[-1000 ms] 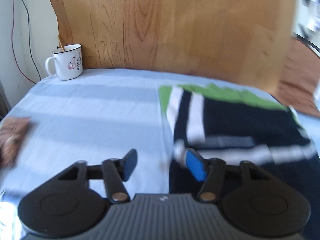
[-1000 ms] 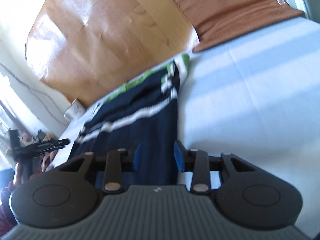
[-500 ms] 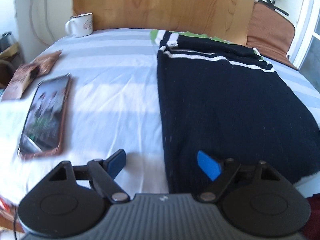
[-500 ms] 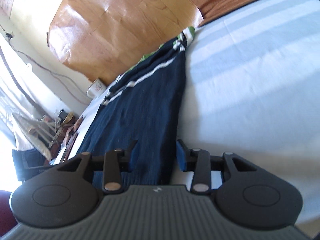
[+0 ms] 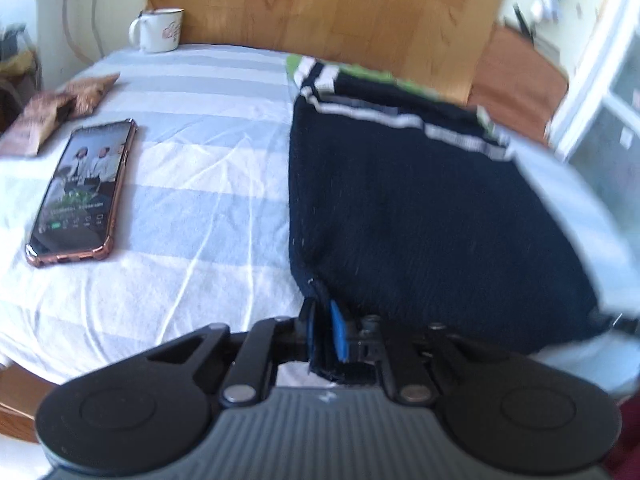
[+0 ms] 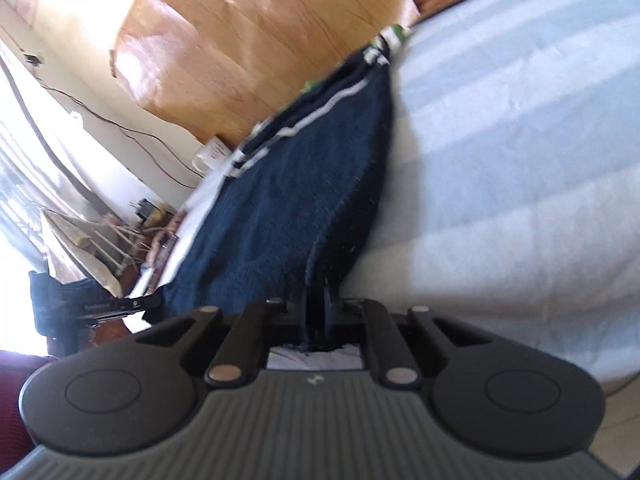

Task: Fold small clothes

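A navy knit garment with white stripes and a green band at its far end lies flat on the blue-and-white striped bedsheet. My left gripper is shut on its near left corner. In the right wrist view the same garment runs away from me, and my right gripper is shut on its near right corner, lifting the hem slightly into a ridge.
A phone in a rose-gold case lies left of the garment. Brown packets sit at the far left and a white mug at the back. A wooden headboard stands behind, with an orange cushion at the right.
Both grippers were open above the near hem half a second ago. They have moved down onto the near corners and closed on the fabric.
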Demonstrator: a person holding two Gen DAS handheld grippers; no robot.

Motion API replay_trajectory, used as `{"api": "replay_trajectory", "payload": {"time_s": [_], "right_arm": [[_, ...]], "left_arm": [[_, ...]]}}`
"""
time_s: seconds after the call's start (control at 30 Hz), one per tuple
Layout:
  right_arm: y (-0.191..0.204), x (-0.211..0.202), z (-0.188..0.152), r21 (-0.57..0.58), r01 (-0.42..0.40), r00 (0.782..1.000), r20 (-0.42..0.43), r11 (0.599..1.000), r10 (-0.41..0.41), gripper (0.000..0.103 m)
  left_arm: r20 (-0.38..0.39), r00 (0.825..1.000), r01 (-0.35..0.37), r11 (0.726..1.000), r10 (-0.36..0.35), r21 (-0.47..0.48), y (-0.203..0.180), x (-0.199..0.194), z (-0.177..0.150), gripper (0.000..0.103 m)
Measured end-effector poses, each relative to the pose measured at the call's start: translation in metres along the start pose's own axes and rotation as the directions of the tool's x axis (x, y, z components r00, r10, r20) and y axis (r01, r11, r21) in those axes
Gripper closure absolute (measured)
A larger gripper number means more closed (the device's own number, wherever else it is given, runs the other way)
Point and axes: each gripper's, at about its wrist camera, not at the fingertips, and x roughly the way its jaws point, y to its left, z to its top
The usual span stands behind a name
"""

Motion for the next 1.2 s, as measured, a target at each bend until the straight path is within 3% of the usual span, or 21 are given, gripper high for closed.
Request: {"api": "replay_trajectory", "payload": {"time_s": [0.2, 0.3, 0.47, 0.53, 0.6, 0.63, 0.67, 0.77, 0.87, 0.97, 1.1, 1.2], "right_arm": [[0.009, -0.009, 0.051, -0.018, -0.062, 0.986, 0.155, 0.998, 0.065, 0.093], [0.005, 0.001, 0.087, 0.028, -0.077, 0.968, 0.241, 0.997, 0.068, 0.093], [-0.011, 0.055, 0.156, 0.076, -0.012, 0.963, 0.270, 0.997, -0.009, 0.093], [-0.026, 0.087, 0.179, 0.079, 0.129, 0.960, 0.241, 0.988, -0.145, 0.088], [-0.044, 0.111, 0.190, 0.138, 0.241, 0.942, 0.204, 0.961, -0.265, 0.082], [-0.051, 0.113, 0.193, 0.174, 0.243, 0.943, 0.187, 0.954, -0.274, 0.076], [-0.054, 0.108, 0.192, 0.190, 0.208, 0.947, 0.204, 0.959, -0.246, 0.069], [-0.044, 0.084, 0.181, 0.095, 0.184, 0.942, 0.265, 0.978, -0.203, 0.064], [-0.024, 0.077, 0.169, -0.005, 0.121, 0.970, 0.214, 0.993, -0.117, 0.064], [-0.009, 0.087, 0.156, -0.083, 0.047, 0.994, 0.106, 0.995, -0.038, 0.065], [0.009, 0.137, 0.155, -0.178, 0.076, 0.994, -0.058, 0.981, -0.088, 0.067], [0.015, 0.176, 0.172, -0.199, 0.078, 0.993, -0.072, 0.977, -0.094, 0.067]], "left_arm": [[0.137, 0.978, 0.183, 0.963, -0.158, -0.195, 0.025, -0.009, 0.039, 0.094], [0.184, 0.967, 0.223, 0.939, -0.179, -0.261, 0.032, 0.002, 0.072, 0.094], [0.178, 0.976, 0.178, 0.936, -0.128, -0.305, 0.034, 0.050, 0.153, 0.094], [0.154, 0.983, 0.140, 0.957, -0.103, -0.255, 0.027, 0.083, 0.192, 0.092], [0.077, 0.997, 0.010, 0.967, 0.010, -0.254, 0.021, 0.119, 0.216, 0.083], [0.037, 0.998, -0.041, 0.963, 0.053, -0.267, 0.023, 0.131, 0.221, 0.078], [0.024, 0.999, -0.034, 0.957, 0.042, -0.287, 0.028, 0.137, 0.221, 0.076], [0.065, 0.997, 0.051, 0.952, -0.033, -0.302, 0.043, 0.128, 0.210, 0.069], [0.089, 0.994, 0.084, 0.961, -0.063, -0.263, 0.044, 0.113, 0.196, 0.071], [0.097, 0.988, 0.134, 0.973, -0.117, -0.190, 0.032, 0.099, 0.180, 0.071], [0.039, 0.985, 0.169, 0.982, -0.166, -0.086, 0.007, 0.105, 0.176, 0.071], [-0.006, 0.988, 0.153, 0.987, -0.154, -0.056, -0.014, 0.132, 0.185, 0.071]]}}
